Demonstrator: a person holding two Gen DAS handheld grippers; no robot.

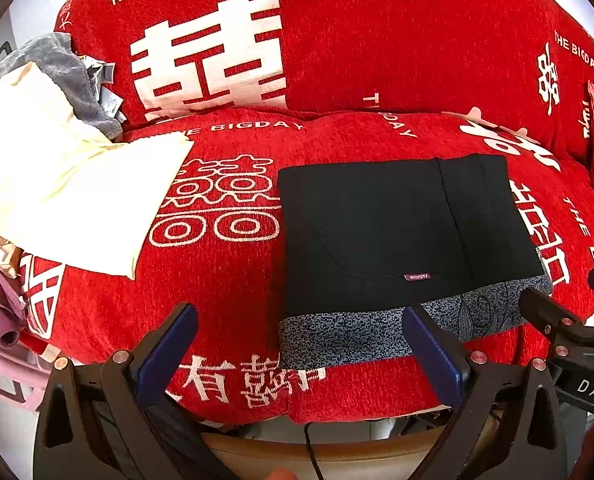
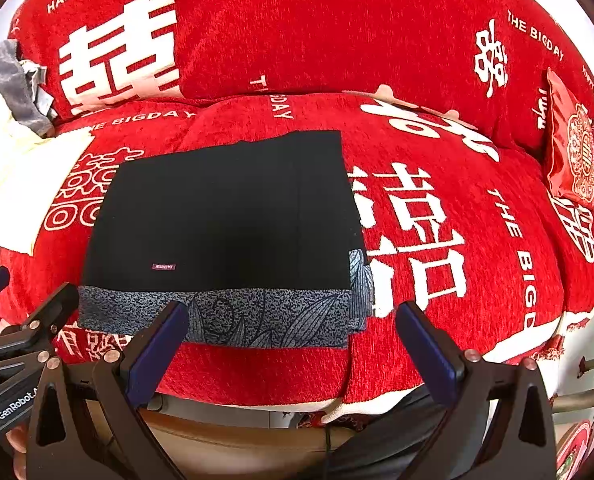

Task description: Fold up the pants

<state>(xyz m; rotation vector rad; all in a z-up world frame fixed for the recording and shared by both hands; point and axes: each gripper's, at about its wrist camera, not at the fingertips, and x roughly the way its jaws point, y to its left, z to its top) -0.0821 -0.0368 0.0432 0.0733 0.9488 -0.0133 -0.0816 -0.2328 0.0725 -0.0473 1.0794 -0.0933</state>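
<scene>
The black pants (image 1: pixel 397 220) lie folded into a flat rectangle on the red sofa seat, with a grey patterned waistband (image 1: pixel 337 334) along the near edge and a small label. They also show in the right wrist view (image 2: pixel 225 216). My left gripper (image 1: pixel 297 344) is open and empty, hovering at the near left of the pants, one finger over the waistband. My right gripper (image 2: pixel 291 340) is open and empty, at the near right corner of the pants. The right gripper also shows in the left wrist view (image 1: pixel 557 312).
The red sofa cover (image 1: pixel 225 280) with white lettering spans the seat and backrest. A cream folded cloth (image 1: pixel 69 188) and a grey garment (image 1: pixel 65 68) lie at the left. A red cushion (image 2: pixel 569 148) stands at the right. The sofa's front edge is just below the grippers.
</scene>
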